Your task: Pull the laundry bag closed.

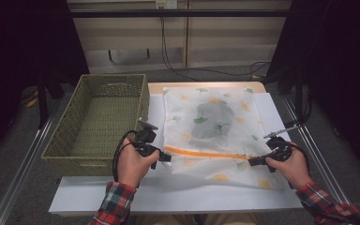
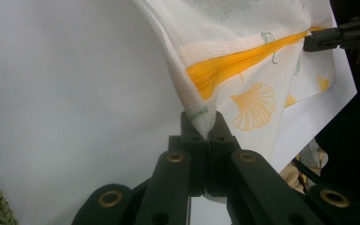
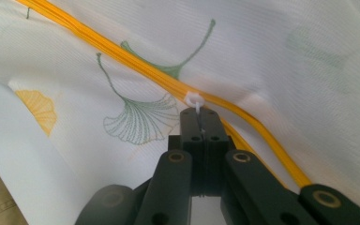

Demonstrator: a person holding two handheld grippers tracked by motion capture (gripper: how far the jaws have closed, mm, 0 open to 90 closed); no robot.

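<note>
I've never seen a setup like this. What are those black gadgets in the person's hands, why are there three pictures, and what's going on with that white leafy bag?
There is no robot here: a person holds a hand tool with two fingers in each hand. The high view looks down on the table; the other two pictures come from cameras riding on each tool. On the table lie a woven basket and a white mesh bag printed with leaves, something grey inside it. The left gripper is shut on the bag's corner, at one end of the orange zipper. The right gripper is shut on the small white zipper pull.
</note>
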